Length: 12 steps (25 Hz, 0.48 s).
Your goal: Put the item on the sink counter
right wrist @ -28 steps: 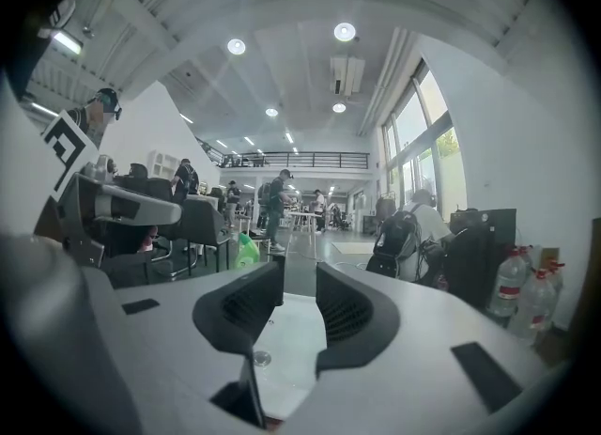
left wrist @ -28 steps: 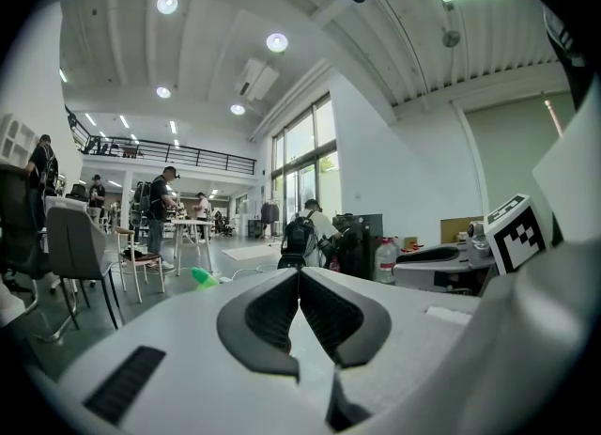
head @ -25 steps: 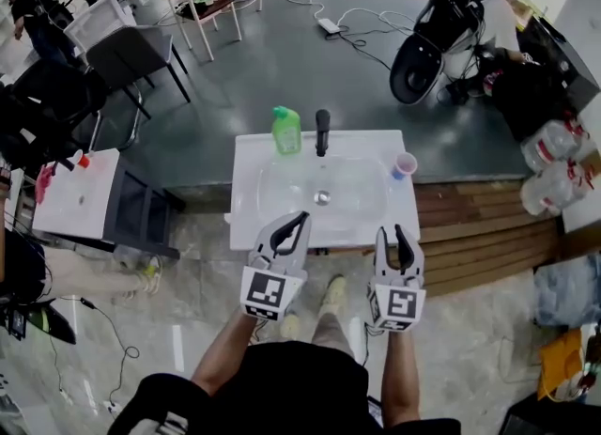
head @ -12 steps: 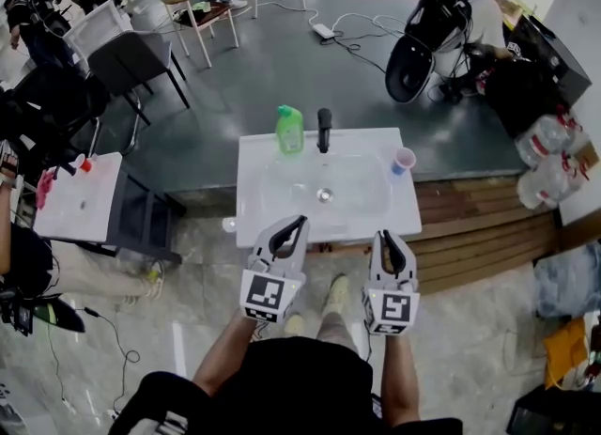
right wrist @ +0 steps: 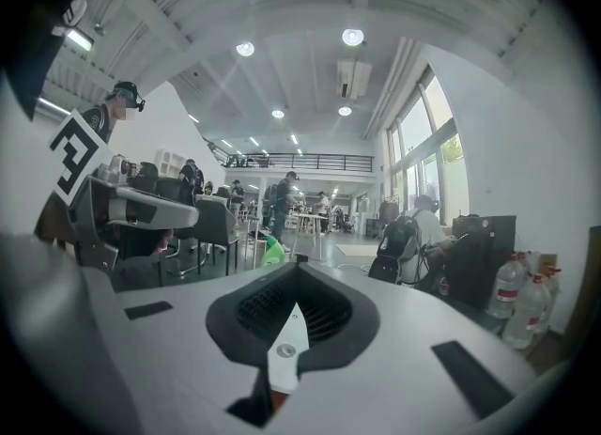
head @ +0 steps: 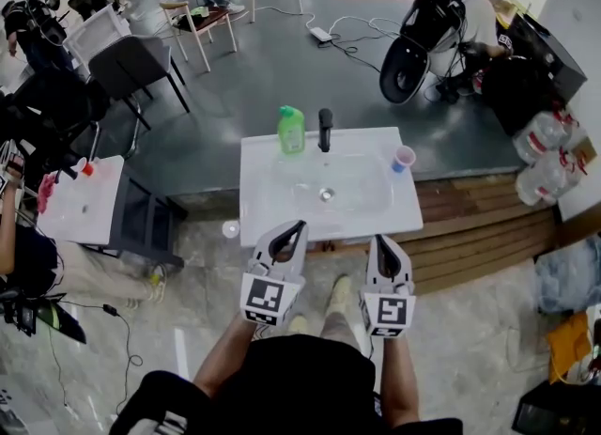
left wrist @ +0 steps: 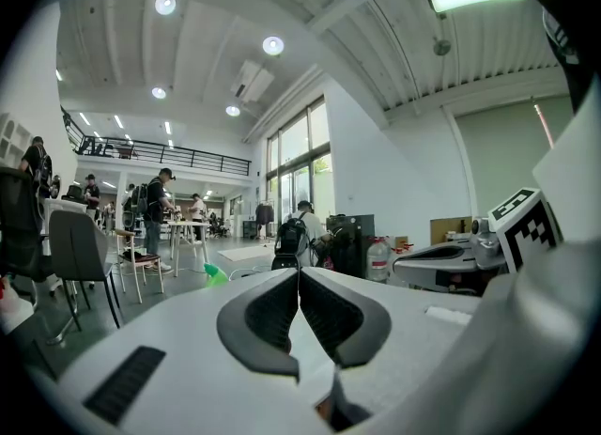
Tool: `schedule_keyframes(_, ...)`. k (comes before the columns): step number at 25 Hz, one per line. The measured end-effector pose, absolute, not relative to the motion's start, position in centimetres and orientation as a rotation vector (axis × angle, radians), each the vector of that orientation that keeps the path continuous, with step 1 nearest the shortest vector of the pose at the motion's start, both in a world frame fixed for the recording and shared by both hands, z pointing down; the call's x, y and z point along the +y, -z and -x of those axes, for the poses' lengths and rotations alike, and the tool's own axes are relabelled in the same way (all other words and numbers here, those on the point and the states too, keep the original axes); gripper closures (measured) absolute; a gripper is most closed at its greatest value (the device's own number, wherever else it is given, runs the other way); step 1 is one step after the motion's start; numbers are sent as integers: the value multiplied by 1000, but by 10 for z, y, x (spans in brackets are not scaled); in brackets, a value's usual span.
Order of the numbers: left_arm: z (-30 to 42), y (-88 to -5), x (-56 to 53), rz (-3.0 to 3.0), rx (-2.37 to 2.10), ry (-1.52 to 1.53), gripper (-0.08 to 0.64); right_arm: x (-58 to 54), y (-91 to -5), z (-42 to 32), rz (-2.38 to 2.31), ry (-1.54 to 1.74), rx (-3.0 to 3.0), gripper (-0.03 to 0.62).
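Observation:
The white sink counter [head: 258, 212] stands in front of me, with a green bottle [head: 290, 130] and a black faucet [head: 325, 129] at its back edge. A small clear cup [head: 404, 159] sits at its right rim. My left gripper [head: 300, 226] hovers over the counter's front edge, shut and empty; in the left gripper view its tips [left wrist: 299, 271] meet. My right gripper [head: 383, 239] is beside it at the front right. Its jaws have just closed with nothing between them, and the right gripper [right wrist: 299, 266] is shut and empty. The green bottle [right wrist: 272, 253] shows beyond it.
A small white table [head: 80, 198] with red things stands at the left, behind it a black chair [head: 131, 62]. A wooden platform [head: 479, 226] and water jugs [head: 545, 156] lie to the right. A person with a black backpack [head: 437, 20] crouches beyond the sink. A small round thing [head: 231, 228] lies on the floor.
The right gripper's jaws, apart a second ago, have come together empty. Both grippers have drifted slightly back toward me from the sink. The left gripper stays shut.

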State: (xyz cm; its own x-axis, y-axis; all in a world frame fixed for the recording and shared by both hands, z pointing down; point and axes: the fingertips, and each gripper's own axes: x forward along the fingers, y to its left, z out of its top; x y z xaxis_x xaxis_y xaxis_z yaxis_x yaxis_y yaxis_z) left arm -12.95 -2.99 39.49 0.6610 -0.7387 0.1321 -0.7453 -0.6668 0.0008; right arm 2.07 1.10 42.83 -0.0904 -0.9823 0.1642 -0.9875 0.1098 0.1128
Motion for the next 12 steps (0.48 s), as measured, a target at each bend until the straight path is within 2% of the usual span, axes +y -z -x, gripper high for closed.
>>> schedule_keyframes(12, 131, -390, -31, -2837, -1267, -156, 554, 11, -426, -19, -1972, -28, -2184, 594)
